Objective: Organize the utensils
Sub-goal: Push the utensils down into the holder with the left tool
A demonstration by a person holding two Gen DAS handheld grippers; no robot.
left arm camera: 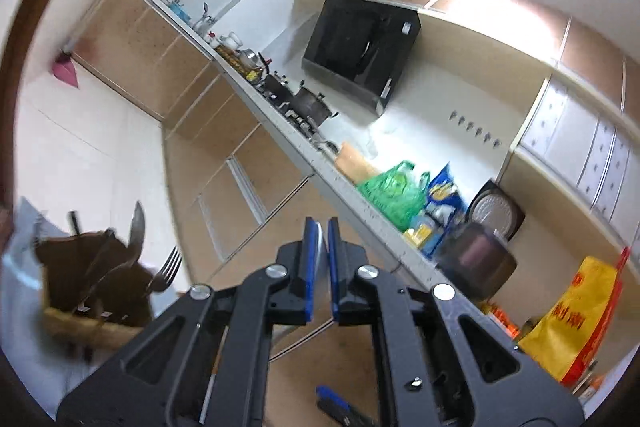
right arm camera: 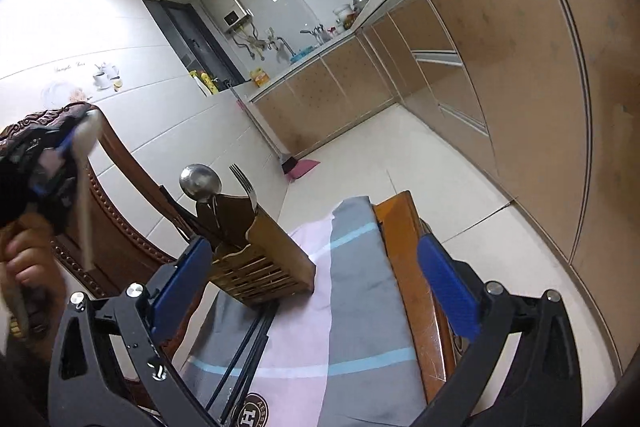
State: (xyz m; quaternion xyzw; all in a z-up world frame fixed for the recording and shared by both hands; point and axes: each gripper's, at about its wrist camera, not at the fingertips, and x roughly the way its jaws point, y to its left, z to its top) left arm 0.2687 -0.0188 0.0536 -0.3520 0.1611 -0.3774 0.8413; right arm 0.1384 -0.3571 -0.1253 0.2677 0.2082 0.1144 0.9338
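The left tongs are closed, and in the right wrist view they grip a pale spoon near its bowl end, the handle hanging down. That view is blurred there, so how the pads sit on it is unclear. A hand holds these tongs in front of a carved chair. In their own view the tongs point across the kitchen, with the holder low on the left.

The right tongs are wide open with nothing between the pads. They hang over a grey and pink cloth that covers the tabletop, whose wooden edge shows to the right of the cloth.

The wooden holder stands on the cloth, just beside the left finger of the right tongs. A metal spoon and a fork stand upright in its back compartment, heads up. In the left wrist view the same fork and spoon stick out of the holder. The front compartment, with a slatted floor, looks empty.

Black chopsticks lie on the cloth in front of the holder, their far ends touching its base.
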